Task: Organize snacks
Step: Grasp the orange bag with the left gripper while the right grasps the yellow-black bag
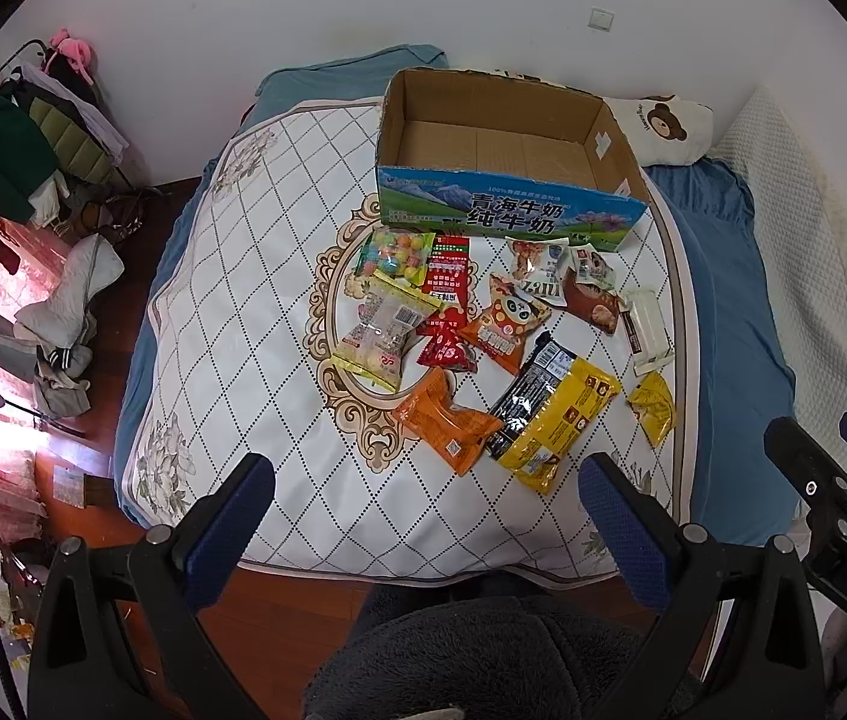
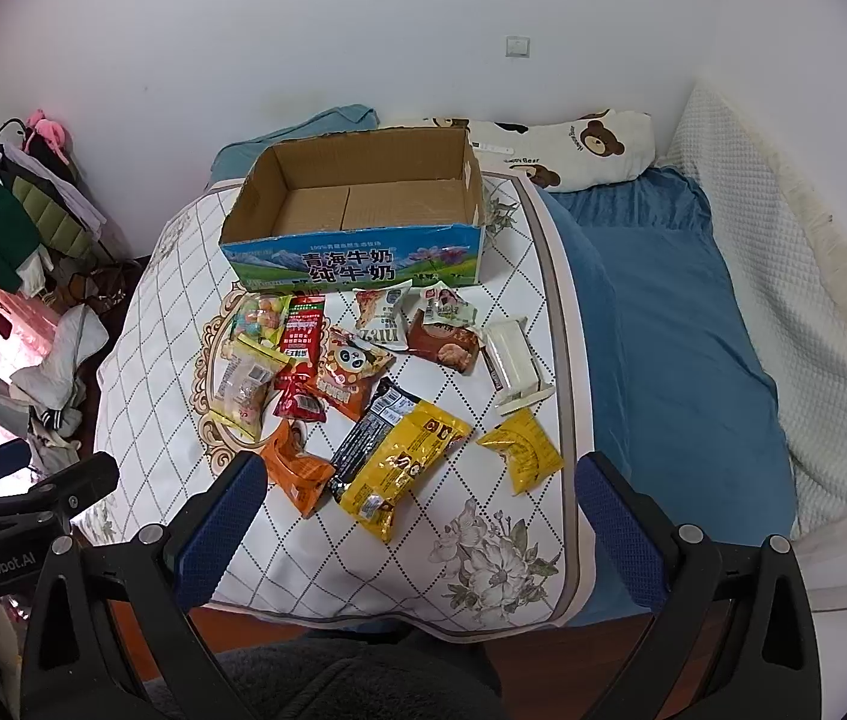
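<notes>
Blue-padded left gripper (image 1: 426,501) spread wide, holding nothing; right gripper (image 2: 417,498) likewise.

Both the left gripper (image 1: 423,516) and right gripper (image 2: 423,516) are built from black frames tipped with blue pads (image 1: 231,531), dotted with silver screws. "DAS" and "GenRobot.AI" are printed in white on the bodies.

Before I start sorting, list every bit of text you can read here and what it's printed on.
"青海牛奶 纯牛奶": front of the cardboard box.
"Happy Bear": bear pillow.
"GenRobot.AI": left tool, seen from the right wrist.
"DAS": right tool, seen from the left wrist.
Snack packet print: too small or blurred.
</notes>
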